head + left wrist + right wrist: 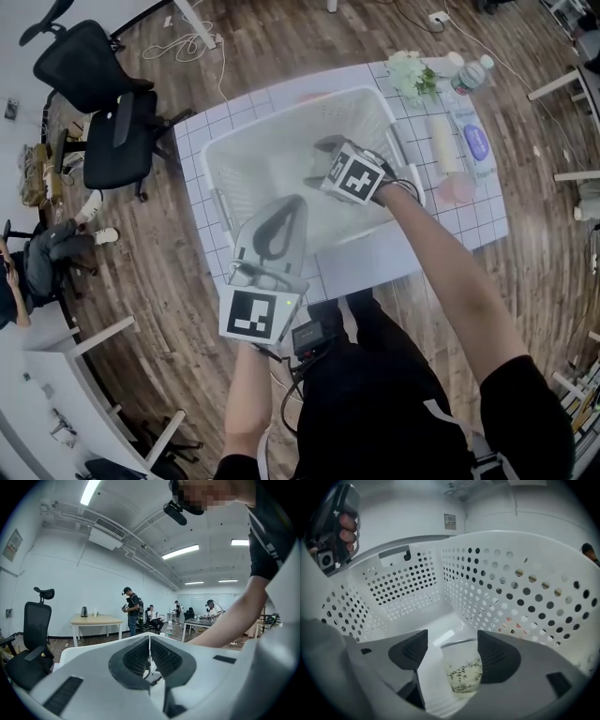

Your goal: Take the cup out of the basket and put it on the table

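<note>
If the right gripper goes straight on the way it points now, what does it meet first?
The cup, standing upright between the right gripper's open jaws; beyond it, probably the basket floor.

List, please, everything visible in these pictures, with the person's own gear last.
Table with white grid cloth: one, white, centre
White perforated plastic basket: one, white, on table
Clear glass cup with bamboo print: one, clear, inside basket
Clear plastic water bottle: one, clear, table's far right corner
White flower bunch: one, white, beside bottle
Black office chair: at least one, black, left of table
Left hand-held gripper: one, grey, shut, empty
Right hand-held gripper: one, grey, open around cup
</note>
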Demonstrator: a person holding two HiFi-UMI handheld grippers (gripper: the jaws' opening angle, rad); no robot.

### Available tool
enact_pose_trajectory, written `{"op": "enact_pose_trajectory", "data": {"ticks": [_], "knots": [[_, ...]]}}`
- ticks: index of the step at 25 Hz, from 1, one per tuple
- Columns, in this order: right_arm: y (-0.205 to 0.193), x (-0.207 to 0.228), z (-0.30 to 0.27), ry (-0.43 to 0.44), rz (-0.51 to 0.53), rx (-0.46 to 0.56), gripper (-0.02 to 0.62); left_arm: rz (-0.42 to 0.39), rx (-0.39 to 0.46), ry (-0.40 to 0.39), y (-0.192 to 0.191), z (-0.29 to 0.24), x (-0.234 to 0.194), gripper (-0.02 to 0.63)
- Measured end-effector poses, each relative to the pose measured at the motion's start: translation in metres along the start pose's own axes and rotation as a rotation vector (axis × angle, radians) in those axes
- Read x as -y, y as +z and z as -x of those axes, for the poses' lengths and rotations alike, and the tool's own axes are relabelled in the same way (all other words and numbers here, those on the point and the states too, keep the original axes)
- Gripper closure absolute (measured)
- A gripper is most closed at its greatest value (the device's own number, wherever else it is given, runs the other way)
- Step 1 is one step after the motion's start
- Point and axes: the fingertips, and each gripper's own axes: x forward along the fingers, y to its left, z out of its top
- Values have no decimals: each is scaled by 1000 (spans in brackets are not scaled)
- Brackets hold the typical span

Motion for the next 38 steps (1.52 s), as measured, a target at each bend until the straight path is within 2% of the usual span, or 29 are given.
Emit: {"op": "enact_pose_trajectory", "data": {"ticks": [6, 16, 32, 38], "knots": [[-9, 8, -10, -33, 15, -42, 259, 9, -2, 2, -5, 3, 3, 595], [-27, 7, -25, -16, 13, -122, 250, 12, -3, -3, -7, 3, 5, 595], [-29, 14, -28, -28, -19, -106, 252, 9, -11, 3, -8, 3, 5, 595], [-20, 5, -22, 0, -25, -75, 253, 2, -12, 0, -7, 5, 6, 595]]}}
